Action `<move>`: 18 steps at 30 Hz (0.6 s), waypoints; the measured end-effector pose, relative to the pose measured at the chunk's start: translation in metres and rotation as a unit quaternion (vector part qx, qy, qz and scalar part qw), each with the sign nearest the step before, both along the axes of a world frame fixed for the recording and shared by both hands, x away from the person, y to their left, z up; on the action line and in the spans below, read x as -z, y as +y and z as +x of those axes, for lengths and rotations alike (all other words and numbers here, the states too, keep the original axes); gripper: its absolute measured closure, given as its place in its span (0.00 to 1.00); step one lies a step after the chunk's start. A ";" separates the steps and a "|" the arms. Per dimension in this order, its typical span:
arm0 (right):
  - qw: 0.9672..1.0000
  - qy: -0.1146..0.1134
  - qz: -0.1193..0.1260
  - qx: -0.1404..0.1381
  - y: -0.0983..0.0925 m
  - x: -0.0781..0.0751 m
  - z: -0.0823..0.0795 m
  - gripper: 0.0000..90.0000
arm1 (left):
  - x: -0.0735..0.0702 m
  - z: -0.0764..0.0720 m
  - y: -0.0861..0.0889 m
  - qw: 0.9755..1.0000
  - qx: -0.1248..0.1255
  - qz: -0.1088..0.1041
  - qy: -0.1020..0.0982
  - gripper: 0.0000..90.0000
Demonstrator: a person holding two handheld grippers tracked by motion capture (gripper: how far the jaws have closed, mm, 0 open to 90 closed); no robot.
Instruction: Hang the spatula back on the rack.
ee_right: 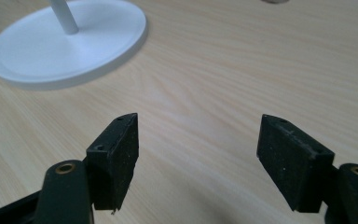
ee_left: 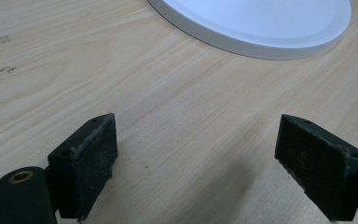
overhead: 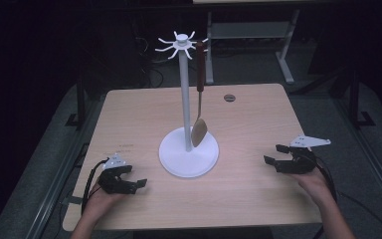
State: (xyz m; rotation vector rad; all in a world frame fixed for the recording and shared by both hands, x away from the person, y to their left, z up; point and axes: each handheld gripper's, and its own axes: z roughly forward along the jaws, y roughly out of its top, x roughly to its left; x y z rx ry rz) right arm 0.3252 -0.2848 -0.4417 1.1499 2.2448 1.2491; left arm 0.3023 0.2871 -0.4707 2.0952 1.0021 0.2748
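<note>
1. Centre of the high view: one white stand [overhead: 188,149], its round base flat on the wooden table [overhead: 248,199], one slim pole rising to a hub of short curved hooks at the top centre of the frame.
2. One spatula [overhead: 199,107] hangs from a hook just right of the pole, brown handle up, pale blade down, its tip just above the base. Whether blade and pole touch, I cannot tell.
3. Out to the lower left: the left gripper [overhead: 138,184], low over the table, jaws spread wide with only bare wood between them. In the left gripper view the fingers [ee_left: 91,161] frame the grain, and the stand's base curves across the upper right.
4. Lower right of the high view: the right gripper [overhead: 273,155], jaws also wide apart and holding nothing, pointing toward the stand. In the right gripper view the base and the foot of the pole sit in the upper left.
5. In the way? Only open tabletop between each gripper and the stand.
6. One small dark round hole [overhead: 229,97] lies in the table toward its far edge, right of the pole.
7. Count: two grippers, one stand, one spatula, one table.
</note>
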 end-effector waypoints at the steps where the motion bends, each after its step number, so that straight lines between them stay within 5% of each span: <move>1: 1.000 0.002 -0.003 0.000 0.000 0.003 -0.001 0.33 | 0.000 0.000 0.000 1.000 0.000 0.001 0.000 0.14; 9: 0.999 0.019 -0.033 0.001 0.000 0.017 -0.001 0.33 | 0.001 0.001 0.001 1.000 0.001 0.000 -0.003 0.14; 18: 0.999 0.019 -0.025 0.008 -0.005 0.016 -0.002 0.33 | 0.001 0.001 0.000 1.000 0.003 0.003 0.000 0.14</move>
